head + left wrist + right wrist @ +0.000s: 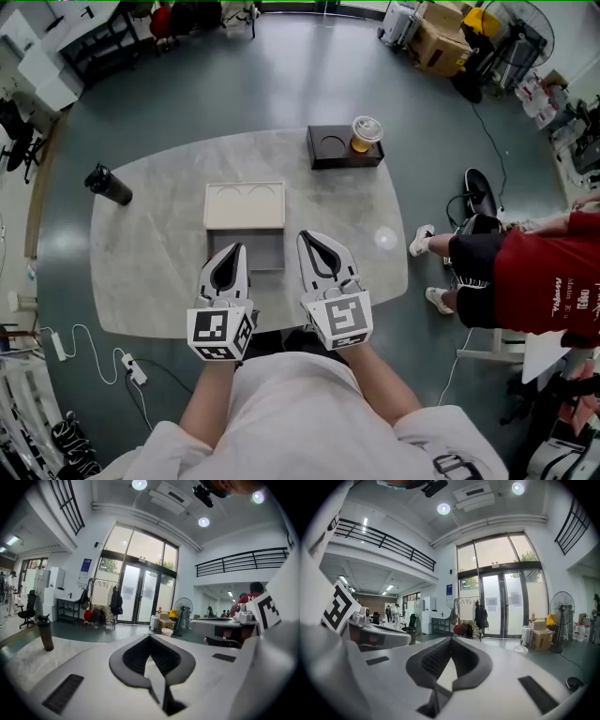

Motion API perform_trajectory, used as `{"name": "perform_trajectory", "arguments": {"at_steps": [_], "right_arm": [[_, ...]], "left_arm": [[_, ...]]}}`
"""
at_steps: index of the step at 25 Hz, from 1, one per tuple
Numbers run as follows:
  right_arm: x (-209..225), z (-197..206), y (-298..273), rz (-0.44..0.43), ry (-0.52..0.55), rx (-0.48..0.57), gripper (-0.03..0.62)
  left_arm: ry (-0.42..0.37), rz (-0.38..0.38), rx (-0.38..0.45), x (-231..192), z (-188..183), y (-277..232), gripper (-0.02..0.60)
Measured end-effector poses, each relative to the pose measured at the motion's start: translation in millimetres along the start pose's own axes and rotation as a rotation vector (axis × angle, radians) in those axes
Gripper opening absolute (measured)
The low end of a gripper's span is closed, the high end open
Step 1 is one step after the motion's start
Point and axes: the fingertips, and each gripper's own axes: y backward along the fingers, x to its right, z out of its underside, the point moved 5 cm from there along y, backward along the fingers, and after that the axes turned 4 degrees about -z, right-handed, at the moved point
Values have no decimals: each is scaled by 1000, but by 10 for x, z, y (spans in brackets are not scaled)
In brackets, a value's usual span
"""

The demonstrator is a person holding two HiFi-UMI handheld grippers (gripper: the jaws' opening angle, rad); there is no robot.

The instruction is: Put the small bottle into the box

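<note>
The marble desk carries an open box at its middle, with the cream lid folded back on the far side and the grey inside facing up. Near the far edge, a black tray holds a lidded cup of amber drink in its right recess. The left tool and right tool hover at the box's near side, each with jaws pressed together on nothing. The small dark bottle stands upright, long axis vertical, by the desk's left edge. It is well apart from the left tool, off to that tool's left.

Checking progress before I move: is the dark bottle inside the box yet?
No, the dark bottle stands on the table, far left of the box.
</note>
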Motion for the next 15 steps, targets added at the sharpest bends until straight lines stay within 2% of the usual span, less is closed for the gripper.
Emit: {"name": "perform_trajectory", "arguments": {"at_steps": [3, 7, 15], "right_arm": [[28, -251, 43, 5, 51, 94, 25], [73, -548, 158, 39, 43, 177, 25], [237, -845, 392, 116, 72, 258, 25]], "left_arm": [[-21, -4, 64, -4, -252, 67, 21], [-34, 10, 135, 41, -556, 147, 21], [-56, -3, 225, 64, -872, 187, 21]]}}
